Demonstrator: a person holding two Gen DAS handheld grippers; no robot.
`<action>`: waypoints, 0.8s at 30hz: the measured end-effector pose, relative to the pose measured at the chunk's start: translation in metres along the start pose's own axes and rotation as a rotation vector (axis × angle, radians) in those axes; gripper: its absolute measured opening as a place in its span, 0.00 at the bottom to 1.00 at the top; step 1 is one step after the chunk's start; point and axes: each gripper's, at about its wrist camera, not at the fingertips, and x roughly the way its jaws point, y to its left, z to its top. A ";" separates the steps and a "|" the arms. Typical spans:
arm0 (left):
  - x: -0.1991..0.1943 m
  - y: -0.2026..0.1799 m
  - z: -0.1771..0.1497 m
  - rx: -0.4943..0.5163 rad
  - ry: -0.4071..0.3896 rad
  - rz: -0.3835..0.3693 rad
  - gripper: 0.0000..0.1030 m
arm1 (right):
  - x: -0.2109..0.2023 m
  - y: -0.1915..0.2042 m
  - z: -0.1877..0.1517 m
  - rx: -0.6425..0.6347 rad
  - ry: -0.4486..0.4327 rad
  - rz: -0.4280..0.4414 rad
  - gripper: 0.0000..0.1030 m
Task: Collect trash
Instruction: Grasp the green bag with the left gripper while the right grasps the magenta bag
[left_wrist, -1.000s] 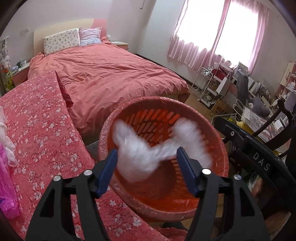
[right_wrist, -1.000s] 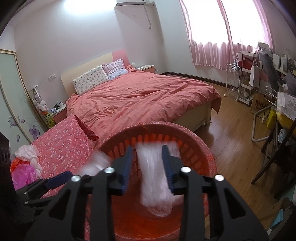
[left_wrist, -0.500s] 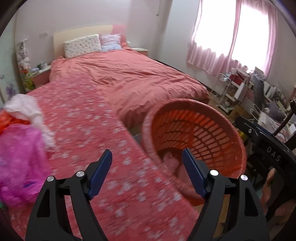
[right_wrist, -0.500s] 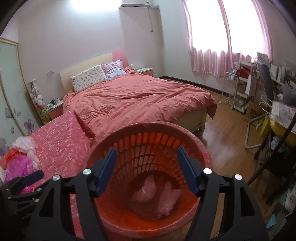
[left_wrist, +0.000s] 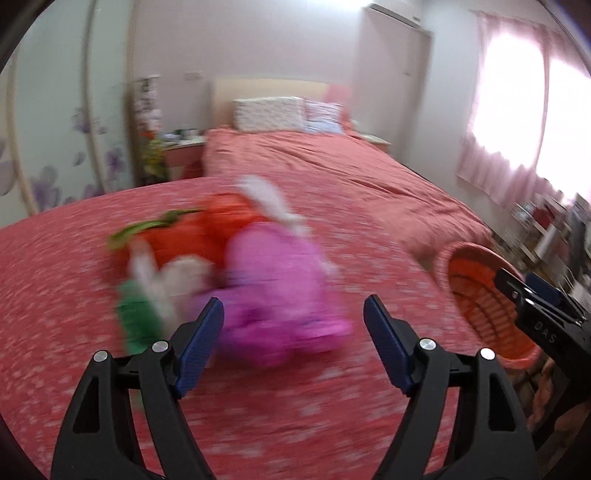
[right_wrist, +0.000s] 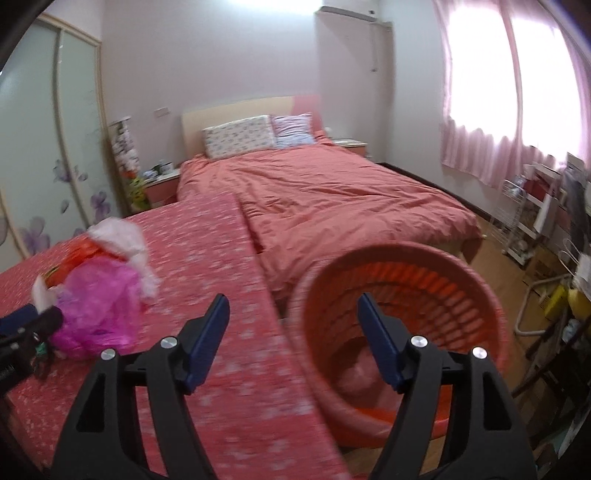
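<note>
A heap of plastic-bag trash lies on the red floral mattress (left_wrist: 258, 406): a pink bag (left_wrist: 275, 291), an orange bag (left_wrist: 192, 236), a white bag (left_wrist: 269, 201) and a green piece (left_wrist: 136, 325). My left gripper (left_wrist: 293, 341) is open and empty, just short of the pink bag. My right gripper (right_wrist: 293, 345) is open and empty, over the edge between the mattress (right_wrist: 229, 362) and the orange basket (right_wrist: 402, 291). The heap shows at the left of the right wrist view (right_wrist: 96, 299). A pale bag (right_wrist: 360, 373) lies inside the basket. The basket also shows in the left wrist view (left_wrist: 480, 295).
A big bed with a salmon cover (right_wrist: 332, 199) stands behind the mattress. A wardrobe (right_wrist: 48, 147) is at the left. A wire rack (right_wrist: 524, 221), a chair and clutter stand at the right on the wooden floor (right_wrist: 495, 258). My right gripper's tip shows in the left wrist view (left_wrist: 535, 295).
Both grippers let go of white bags, which dropped into the basket. Both have swung left, the left one to the trash heap, the right one to the mattress edge.
</note>
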 end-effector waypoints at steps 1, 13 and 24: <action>-0.003 0.013 -0.003 -0.016 -0.005 0.021 0.75 | 0.000 0.010 -0.001 -0.011 0.005 0.017 0.68; 0.018 0.115 -0.033 -0.198 0.098 0.087 0.69 | 0.002 0.078 -0.012 -0.095 0.043 0.088 0.68; 0.046 0.115 -0.037 -0.253 0.175 -0.012 0.40 | 0.009 0.095 -0.017 -0.122 0.066 0.090 0.68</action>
